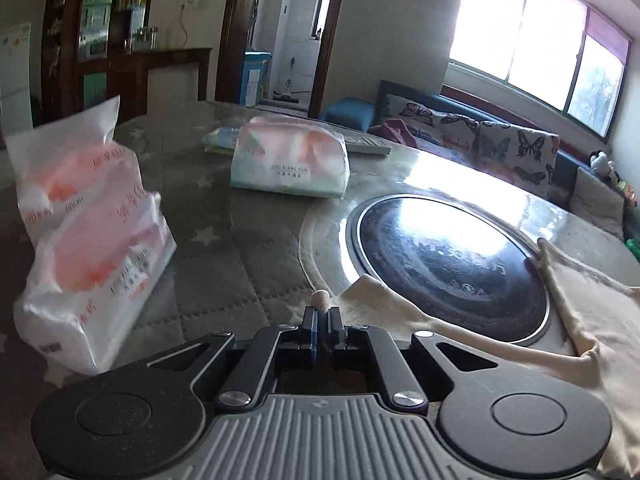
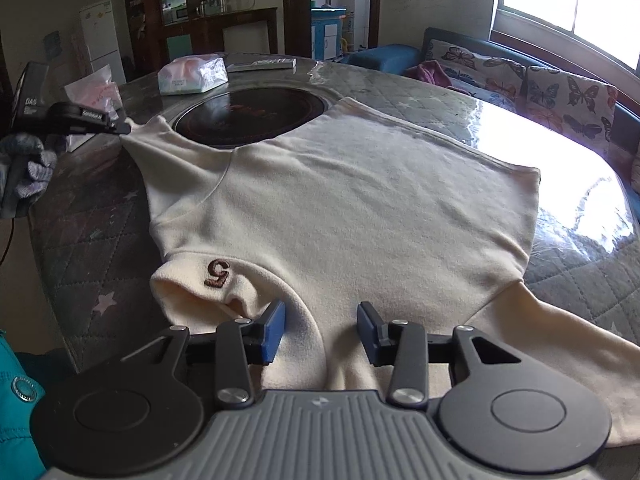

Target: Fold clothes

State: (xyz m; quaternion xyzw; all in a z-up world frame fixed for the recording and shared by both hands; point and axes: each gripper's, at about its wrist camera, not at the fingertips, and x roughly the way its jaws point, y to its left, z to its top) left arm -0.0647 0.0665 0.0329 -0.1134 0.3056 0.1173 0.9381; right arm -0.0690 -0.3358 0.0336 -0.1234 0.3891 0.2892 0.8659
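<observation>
A cream sweater (image 2: 340, 200) with a brown "5" (image 2: 218, 273) on its collar lies flat on the round table, and part of it covers the black hob (image 2: 248, 120). My left gripper (image 1: 322, 314) is shut on the tip of one sleeve (image 1: 321, 300), which pokes out between the fingers. The right wrist view shows that gripper (image 2: 122, 128) at the far left, with the sleeve (image 2: 160, 140) stretched out from it. My right gripper (image 2: 322, 328) stands open low over the near part of the sweater beside the collar. Cloth lies between its blue pads (image 2: 276, 328) without being pinched.
Two tissue packs (image 1: 88, 240) stand close to the left of my left gripper, and a third (image 1: 290, 160) lies further back near a remote (image 1: 368, 146). The table (image 2: 80, 240) has a grey quilted cover. A sofa (image 1: 500, 148) stands beyond it, and a gloved hand (image 2: 28, 160) holds the left gripper.
</observation>
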